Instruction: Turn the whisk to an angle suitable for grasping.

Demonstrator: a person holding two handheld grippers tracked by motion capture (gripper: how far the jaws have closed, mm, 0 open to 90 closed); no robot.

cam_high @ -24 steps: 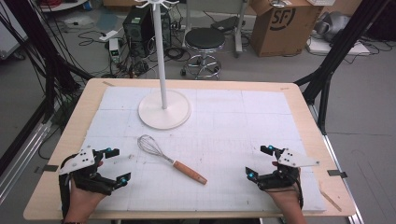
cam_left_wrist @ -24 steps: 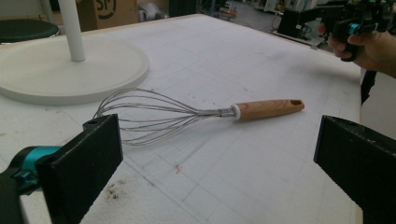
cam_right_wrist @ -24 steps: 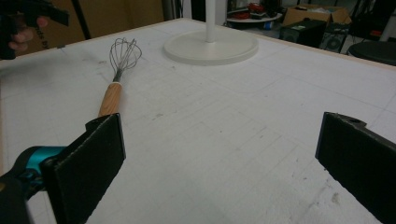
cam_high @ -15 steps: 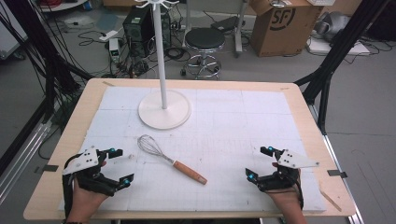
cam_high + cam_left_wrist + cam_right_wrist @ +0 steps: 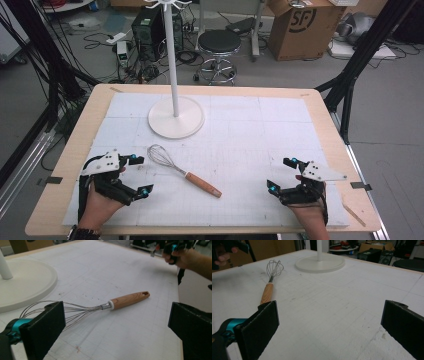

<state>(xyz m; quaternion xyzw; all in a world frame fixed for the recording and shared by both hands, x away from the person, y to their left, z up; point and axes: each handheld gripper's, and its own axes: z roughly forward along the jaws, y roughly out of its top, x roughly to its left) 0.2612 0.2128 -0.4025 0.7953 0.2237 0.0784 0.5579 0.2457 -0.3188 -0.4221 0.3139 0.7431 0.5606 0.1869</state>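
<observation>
The left hand-held gripper (image 5: 140, 175), black with teal joints and a grey three-cornered plate on top, rests near the front left of the surface (image 5: 320, 107) with its flat, matte jaws spread wide and nothing between them; the right hand-held gripper (image 5: 282, 175) sits at the front right, its jaws equally released and empty. The surface itself is a pale wooden board covered by a white, faintly gridded, slightly scuffed sheet (image 5: 250, 130). Toward the back left stands a smooth white stand (image 5: 175, 117), a round flat disc with a slim pole rising from it. The whisk (image 5: 182, 171) lies flat on the sheet between the two grippers, nearer the left one: a bulb of thin steel wire loops pointing toward the stand, then a metal collar, then a tapered wood-grain handle.
</observation>
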